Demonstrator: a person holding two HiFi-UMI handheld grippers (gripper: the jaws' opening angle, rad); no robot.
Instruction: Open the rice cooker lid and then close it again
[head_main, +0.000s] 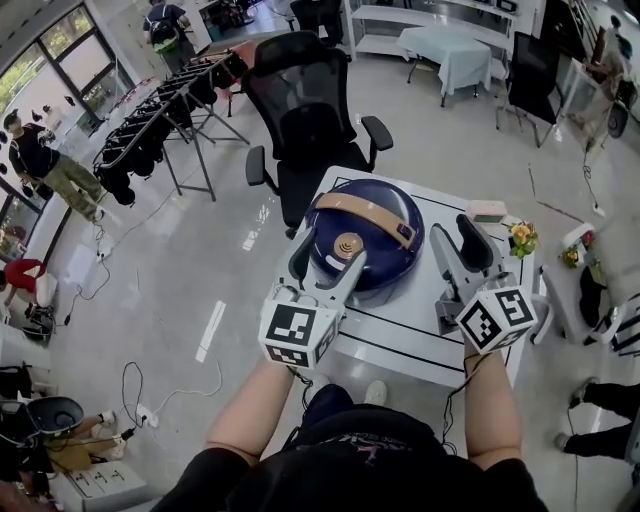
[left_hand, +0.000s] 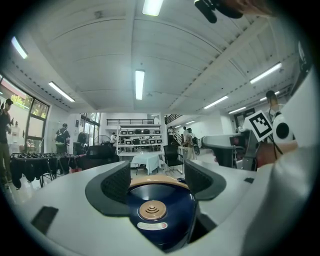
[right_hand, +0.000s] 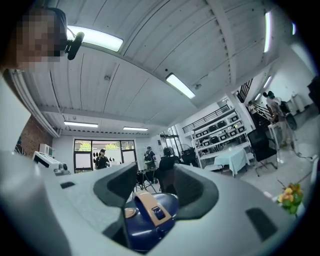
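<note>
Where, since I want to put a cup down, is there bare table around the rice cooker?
Bare: the near strip of the table in front of the rice cooker. Crowded: far right corner, with pink box and flowers.

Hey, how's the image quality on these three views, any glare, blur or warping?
Head view: sharp, with glare streaks on the glossy floor. Left gripper view: strong fisheye bend, dark corners, ceiling light blown out, rice cooker crisp. Right gripper view: same bend and dark corners, near jaws slightly soft.
</note>
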